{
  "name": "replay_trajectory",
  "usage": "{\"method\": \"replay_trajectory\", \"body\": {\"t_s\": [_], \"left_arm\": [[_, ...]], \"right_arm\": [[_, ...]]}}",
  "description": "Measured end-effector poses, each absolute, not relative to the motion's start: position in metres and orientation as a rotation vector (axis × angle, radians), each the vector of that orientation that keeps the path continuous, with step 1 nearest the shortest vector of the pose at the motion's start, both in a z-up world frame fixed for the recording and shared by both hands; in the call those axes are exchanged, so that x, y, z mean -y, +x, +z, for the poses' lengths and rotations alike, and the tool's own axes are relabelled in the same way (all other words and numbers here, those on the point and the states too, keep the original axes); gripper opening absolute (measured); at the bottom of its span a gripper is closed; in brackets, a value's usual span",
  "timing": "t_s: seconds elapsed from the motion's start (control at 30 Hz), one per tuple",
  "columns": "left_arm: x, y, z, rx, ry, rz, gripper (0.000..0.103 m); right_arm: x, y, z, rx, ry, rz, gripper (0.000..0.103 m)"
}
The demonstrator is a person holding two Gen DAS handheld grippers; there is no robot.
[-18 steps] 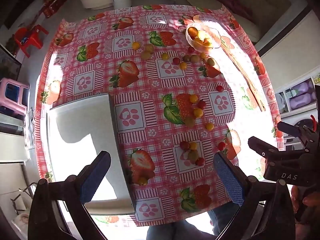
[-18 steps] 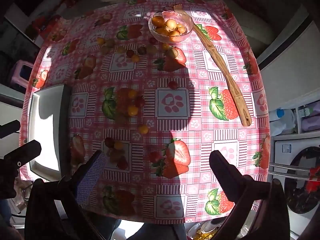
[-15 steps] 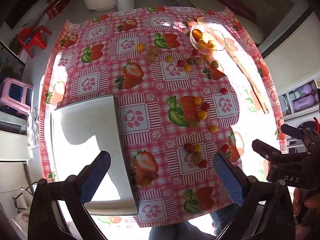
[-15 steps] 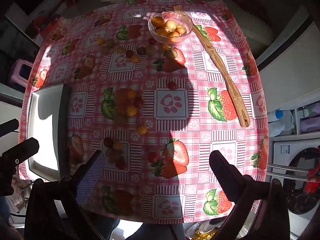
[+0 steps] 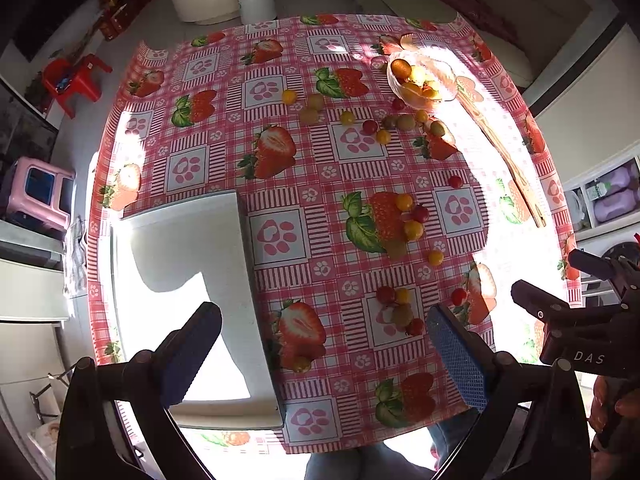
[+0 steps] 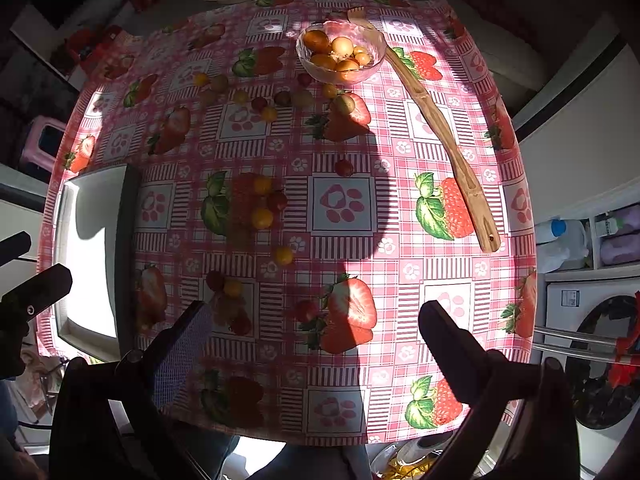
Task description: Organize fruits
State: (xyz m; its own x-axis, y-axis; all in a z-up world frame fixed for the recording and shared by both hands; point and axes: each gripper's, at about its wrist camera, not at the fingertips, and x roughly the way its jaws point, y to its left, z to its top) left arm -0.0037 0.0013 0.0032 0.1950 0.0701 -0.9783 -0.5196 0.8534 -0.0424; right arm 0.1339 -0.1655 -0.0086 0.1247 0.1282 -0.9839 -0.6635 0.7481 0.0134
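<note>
At the left edge of the surface [image 5: 208, 80], covered in a pink strawberry-print cloth, lies a white tray [image 5: 180, 248], flat and bare. It sits within easy reach of the left gripper [image 5: 320, 352], which suggests it is meant as one of the sorting places, though nothing lies in it to confirm that. The left gripper hangs above the near edge with its jaws spread wide and nothing between them; it looks poised to come down on a fruit rather than committed to any one.

Moving right, the small fruits are scattered loose on the cloth in red, yellow and greenish tones. The nearest cluster [image 5: 400, 312] lies just ahead of the left gripper's right finger. Beyond it sits a middle cluster [image 5: 408, 220] on a printed strawberry, and farther back a ragged row of fruits [image 5: 360, 120] runs toward the bowl. A lone red fruit [image 6: 343, 168] lies apart from the rest, between the middle cluster and the far row.

At the far right stands a glass bowl [image 6: 340, 56] holding several orange and yellow fruits, so it probably serves as the collecting place for that colour. A long wooden fork [image 6: 440, 132] lies with its head touching or just beside the bowl's rim and its handle running toward the near right; it plays no evident part.

The right gripper [image 6: 316, 340] also hovers over the near edge, jaws wide apart and empty. Most fruits remain loose, so the sorting appears barely begun.
</note>
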Motion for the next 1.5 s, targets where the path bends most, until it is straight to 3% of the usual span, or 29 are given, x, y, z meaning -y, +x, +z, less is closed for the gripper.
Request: {"method": "replay_trajectory", "body": {"t_s": [1.5], "left_arm": [[0.002,0.002,-0.014,-1.302,-0.411,0.391,0.103]], "right_arm": [[0.178,0.136,-0.020,-1.383,-0.523,0.526,0.103]]}}
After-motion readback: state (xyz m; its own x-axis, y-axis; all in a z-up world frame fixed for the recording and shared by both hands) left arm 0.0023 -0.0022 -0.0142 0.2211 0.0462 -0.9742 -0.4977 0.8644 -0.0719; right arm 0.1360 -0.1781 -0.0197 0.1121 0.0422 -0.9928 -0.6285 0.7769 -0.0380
